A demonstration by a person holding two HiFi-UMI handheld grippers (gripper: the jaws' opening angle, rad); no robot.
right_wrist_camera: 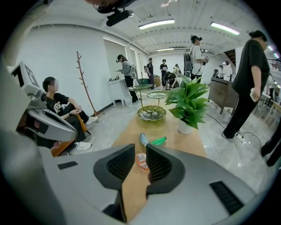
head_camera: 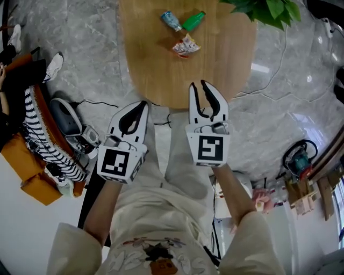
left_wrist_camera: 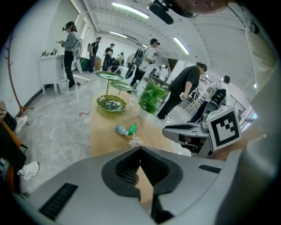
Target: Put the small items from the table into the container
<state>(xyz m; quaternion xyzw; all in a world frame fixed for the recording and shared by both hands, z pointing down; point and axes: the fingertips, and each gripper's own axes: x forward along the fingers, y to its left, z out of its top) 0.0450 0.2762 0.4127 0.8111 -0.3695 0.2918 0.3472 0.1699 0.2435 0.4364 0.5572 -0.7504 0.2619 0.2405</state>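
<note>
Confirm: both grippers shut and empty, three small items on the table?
No: only the left gripper is shut. The right gripper view shows the right gripper with jaws apart. Both are empty; snack pack, green bottle and blue pack lie on the table.

1. Bright, even indoor light falls from long ceiling light strips (left_wrist_camera: 129, 9), which show in both gripper views.
2. In the head view the polished marble floor (head_camera: 301, 80) carries pale patches of glare.
3. Shadows are soft: only faint ones lie on the tabletop (head_camera: 156, 64) beside the small items (head_camera: 183, 32).
4. Both gripper views bulge fisheye-fashion, with straight lines bending and the corners going black.
5. The head view is sharp, with slight stretching at its edges.
</note>
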